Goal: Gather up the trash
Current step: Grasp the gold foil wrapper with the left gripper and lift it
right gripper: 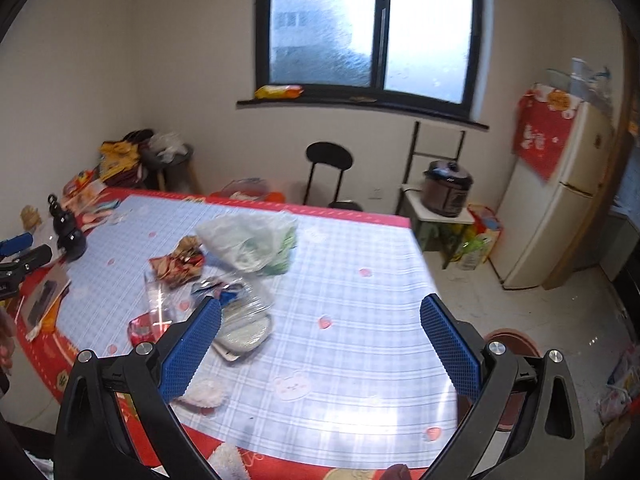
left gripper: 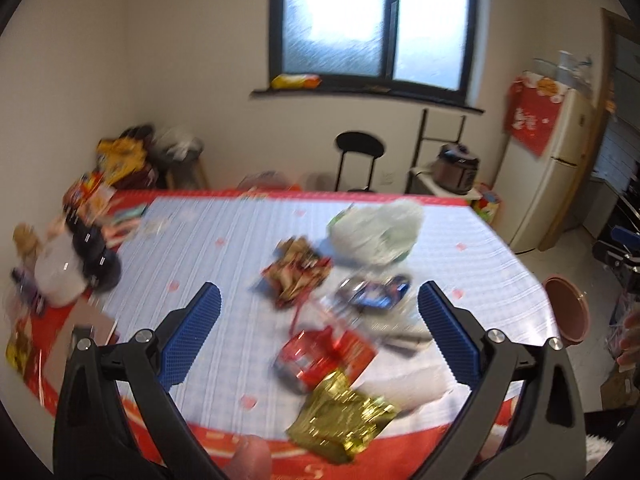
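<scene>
Both ribbed-blue tools gape empty – left tool, right tool – over crinkled gold foil wrapper.

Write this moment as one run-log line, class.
left gripper: open, empty | right gripper: open, empty | wrappers on table | bin beside it

Glossy, seemingly foil wrapper; plastic bag

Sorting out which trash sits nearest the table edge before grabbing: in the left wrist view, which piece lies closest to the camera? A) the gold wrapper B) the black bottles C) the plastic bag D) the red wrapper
A: the gold wrapper lies at the table's near edge, in front of the red wrapper; the plastic bag sits farther back.
</scene>
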{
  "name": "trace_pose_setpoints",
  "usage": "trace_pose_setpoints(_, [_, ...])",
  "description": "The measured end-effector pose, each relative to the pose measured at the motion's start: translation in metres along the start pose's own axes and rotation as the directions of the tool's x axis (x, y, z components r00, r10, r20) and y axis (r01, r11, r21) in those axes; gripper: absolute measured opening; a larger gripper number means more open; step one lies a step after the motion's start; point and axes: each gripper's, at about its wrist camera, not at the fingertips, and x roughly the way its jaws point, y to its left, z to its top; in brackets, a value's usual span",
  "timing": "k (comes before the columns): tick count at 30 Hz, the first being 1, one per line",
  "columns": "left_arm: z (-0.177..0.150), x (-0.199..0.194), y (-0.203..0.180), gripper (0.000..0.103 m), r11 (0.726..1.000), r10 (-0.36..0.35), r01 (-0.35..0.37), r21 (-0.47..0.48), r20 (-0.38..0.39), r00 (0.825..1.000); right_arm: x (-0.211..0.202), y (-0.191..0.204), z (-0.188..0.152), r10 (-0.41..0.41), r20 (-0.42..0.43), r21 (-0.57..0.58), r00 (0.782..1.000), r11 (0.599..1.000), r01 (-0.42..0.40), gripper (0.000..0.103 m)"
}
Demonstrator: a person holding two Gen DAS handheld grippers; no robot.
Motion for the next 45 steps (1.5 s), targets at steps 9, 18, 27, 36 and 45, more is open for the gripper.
trace_pose_setpoints(9, [-0.081,0.048,0.021,0.094,0.999,-0.028,0.023,-0.031,-0.181,0.983,0.07,0.052,-0.026,0.134,-0.173,0.02,0.976,0.991,-0.133,0.098])
trace_pose_setpoints(18, [-0.146,0.091,-0.014,0.094,0.991,0.011,0.028,0.134,-0.281,0.96,0.097,0.079,-0.056,0.175,-0.268,0.01,0.947,0.984,-0.179,0.098])
trace_pose_setpoints(27, [-0.186,0.12,-0.052,0.094,0.962,0.031,0.064,0.267,-0.338,0.941,0.098,0.056,-0.077,0.179,-0.302,0.058,0.937,0.984,-0.169,0.098])
trace_pose_setpoints(36, [-0.201,0.152,-0.058,0.076,0.95,0.111,0.011,0.312,-0.37,0.922,0.091,0.031,-0.087,0.164,-0.306,0.089,0.938,0.986,-0.144,0.098])
trace_pose_setpoints(45, [-0.178,0.126,-0.024,0.049,0.989,0.028,0.022,0.148,-0.327,0.945,0.092,0.035,-0.09,0.206,-0.308,0.096,0.929,0.978,-0.185,0.098])
